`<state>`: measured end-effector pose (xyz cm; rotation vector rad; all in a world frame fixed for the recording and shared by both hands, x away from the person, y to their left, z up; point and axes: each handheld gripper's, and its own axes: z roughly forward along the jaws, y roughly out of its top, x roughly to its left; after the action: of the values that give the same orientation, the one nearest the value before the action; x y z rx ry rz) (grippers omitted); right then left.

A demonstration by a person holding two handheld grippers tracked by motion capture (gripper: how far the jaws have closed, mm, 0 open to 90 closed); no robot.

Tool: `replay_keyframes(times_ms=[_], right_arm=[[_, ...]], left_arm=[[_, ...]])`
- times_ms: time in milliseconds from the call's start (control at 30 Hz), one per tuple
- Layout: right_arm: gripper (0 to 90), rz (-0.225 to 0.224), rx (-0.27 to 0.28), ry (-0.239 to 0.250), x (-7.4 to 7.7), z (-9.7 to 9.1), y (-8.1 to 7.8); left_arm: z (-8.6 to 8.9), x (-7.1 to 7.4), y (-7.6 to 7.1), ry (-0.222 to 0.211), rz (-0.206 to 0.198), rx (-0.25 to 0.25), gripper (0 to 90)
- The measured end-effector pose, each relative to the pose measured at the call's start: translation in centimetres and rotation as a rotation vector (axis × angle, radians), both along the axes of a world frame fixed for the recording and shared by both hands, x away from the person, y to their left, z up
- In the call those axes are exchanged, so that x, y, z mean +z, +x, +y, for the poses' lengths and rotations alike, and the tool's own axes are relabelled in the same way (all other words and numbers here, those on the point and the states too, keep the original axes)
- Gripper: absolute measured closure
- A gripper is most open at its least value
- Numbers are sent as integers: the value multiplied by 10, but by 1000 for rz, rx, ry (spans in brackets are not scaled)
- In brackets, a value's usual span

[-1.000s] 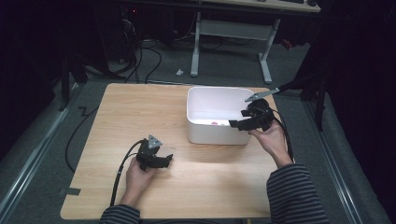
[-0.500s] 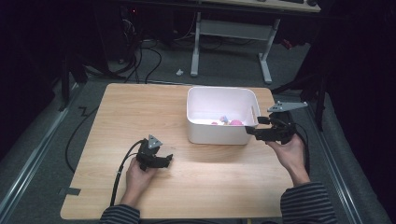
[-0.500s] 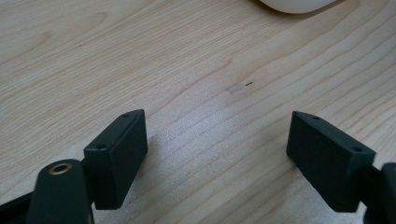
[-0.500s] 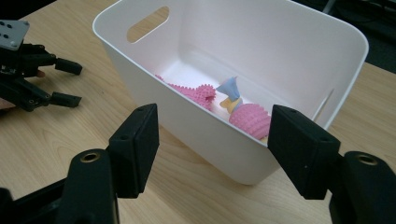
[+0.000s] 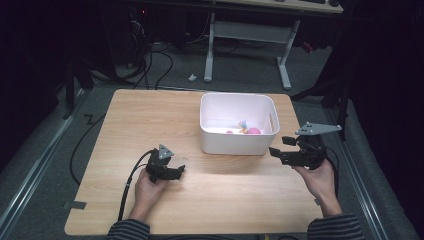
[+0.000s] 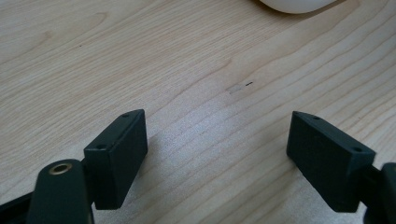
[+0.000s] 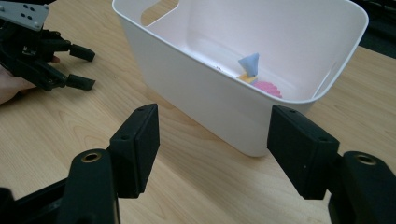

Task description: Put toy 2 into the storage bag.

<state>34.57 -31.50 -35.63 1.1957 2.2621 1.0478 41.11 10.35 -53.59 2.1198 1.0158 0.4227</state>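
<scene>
Dark floor, loose cables and the legs of another desk ring the wooden table [image 5: 150,120], which carries a white bin [image 5: 238,145] a little right of centre. Small toys [image 5: 243,128] lie on its floor near the right end: a pink ridged piece [image 7: 267,87], a pale blue cone [image 7: 250,62] and something yellow beneath the cone. The right gripper [image 5: 280,152] hangs off the bin's right front corner, apart from the wall, its jaws having just been closing with nothing between them; they stand parted and empty. The left gripper [image 5: 179,171] rests low on the table, left of the bin and near the front, jaws wide apart over bare wood. My worry is the light bin: if the right gripper swings back towards it at this height, a jaw could knock the wall and shove or tip the bin, spilling the toys. A reach inside could also pinch two pieces together, since they lie touching or nearly so. The trailing cable [image 5: 131,175] on the left could drag if that hand lifts quickly. From above I get the layout of both hands around the bin, but the toys are mere specks; the right gripper view looks over the rim and separates their shapes, and it shows the bin's handle slot. The left gripper view adds a small dark mark [image 6: 248,84] on the wood.
</scene>
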Motion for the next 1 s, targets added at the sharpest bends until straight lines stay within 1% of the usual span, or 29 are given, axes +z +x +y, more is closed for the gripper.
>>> replay_keyframes(times_ms=[33,100,133,267,400,533,567,600,633,667,767,867,967,1000], right_arm=[[347,4,-6,-6,-1,0,-2],[350,-4,-18,-28,-3,0,-6],[350,-4,-16,-15,-5,0,-8],[354,5,-24,-13,-17,-1,-13],[365,3,-31,18,-29,-2,-18],[369,4,-33,32,-38,-1,-21],[369,4,-33,32,-38,-1,-21],[369,12,-33,40,-44,0,-21],[369,12,-33,40,-44,0,-21],[369,25,-31,50,-51,0,-19],[370,39,-38,46,-59,2,-17],[370,61,-34,59,-68,5,-15],[370,61,-31,58,-73,7,-14],[370,70,-35,62,-75,8,-13]], left_arm=[[0,0,0,0,0,0,208],[0,0,0,0,0,0,208],[0,0,0,0,0,0,208],[0,0,0,0,0,0,208],[0,0,0,1,0,0,208],[0,0,0,0,0,0,208],[0,0,0,0,0,0,208],[0,0,0,0,0,0,208],[0,0,0,0,0,0,208],[0,0,0,0,0,1,208],[0,0,0,0,0,0,208],[0,0,0,0,0,1,208],[0,0,0,1,1,1,207],[0,0,0,1,0,1,207]])
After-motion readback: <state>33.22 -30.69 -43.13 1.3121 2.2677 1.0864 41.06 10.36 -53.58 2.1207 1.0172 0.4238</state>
